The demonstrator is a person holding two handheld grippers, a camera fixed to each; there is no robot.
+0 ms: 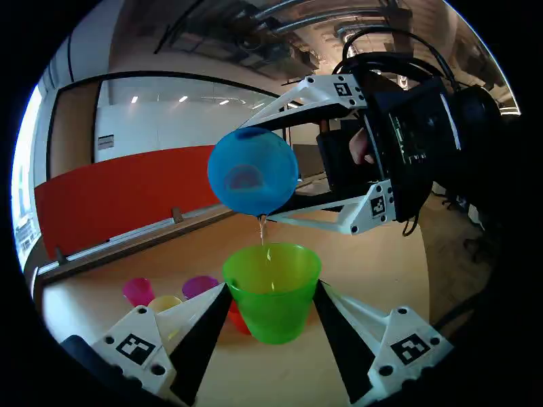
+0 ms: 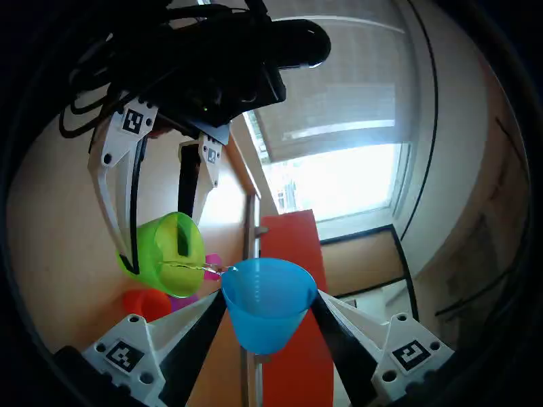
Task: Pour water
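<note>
**Cameras faced each other**

The left gripper view rode behind the left gripper (image 1: 273,288), level over the table (image 1: 380,271), with the green cup (image 1: 273,308) very near and the blue cup (image 1: 252,171) farther and higher. The right gripper view, rolled sideways, looked past the near blue cup to the green cup beyond. Both shared the cups, the water stream (image 1: 262,230) and the table.

The red cup (image 1: 239,320) is mostly hidden behind the green cup (image 1: 275,292), a left claw (image 1: 273,290) finger half covers the yellow cup (image 1: 165,303), and the hand (image 1: 358,146) holding the right claw (image 1: 256,173) is largely lost behind its dark body.
</note>
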